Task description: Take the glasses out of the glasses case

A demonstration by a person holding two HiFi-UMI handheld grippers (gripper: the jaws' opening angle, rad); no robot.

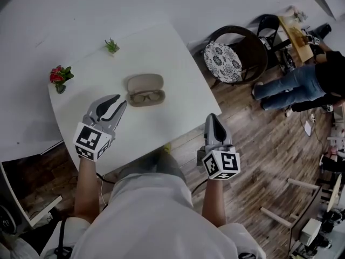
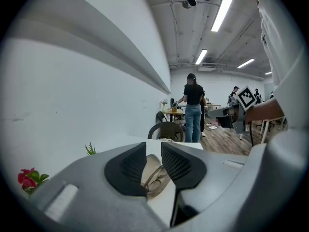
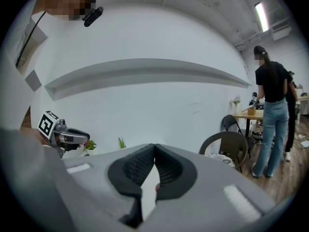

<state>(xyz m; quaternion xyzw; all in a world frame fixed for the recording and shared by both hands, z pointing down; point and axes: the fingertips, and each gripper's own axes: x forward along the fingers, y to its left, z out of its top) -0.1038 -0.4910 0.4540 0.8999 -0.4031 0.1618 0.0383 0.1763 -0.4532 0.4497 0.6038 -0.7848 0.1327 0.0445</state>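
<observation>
A beige glasses case (image 1: pixel 144 85) lies open in the middle of the white table (image 1: pixel 178 69), with dark-framed glasses (image 1: pixel 146 97) resting in its near half. My left gripper (image 1: pixel 119 102) hovers just left of the case, jaws open and empty. In the left gripper view the case (image 2: pixel 150 164) and glasses (image 2: pixel 157 178) show through the gap of that gripper (image 2: pixel 153 151). My right gripper (image 1: pixel 212 117) is at the table's near right edge, apart from the case. In its own view the right gripper (image 3: pixel 155 147) has its jaws closed tip to tip, nothing held.
Red flowers (image 1: pixel 58 75) stand at the table's left corner and a small green plant (image 1: pixel 111 46) at its far edge. A dark chair with a patterned cushion (image 1: pixel 225 59) stands right of the table. A person in jeans (image 1: pixel 302 82) stands beyond it on the wooden floor.
</observation>
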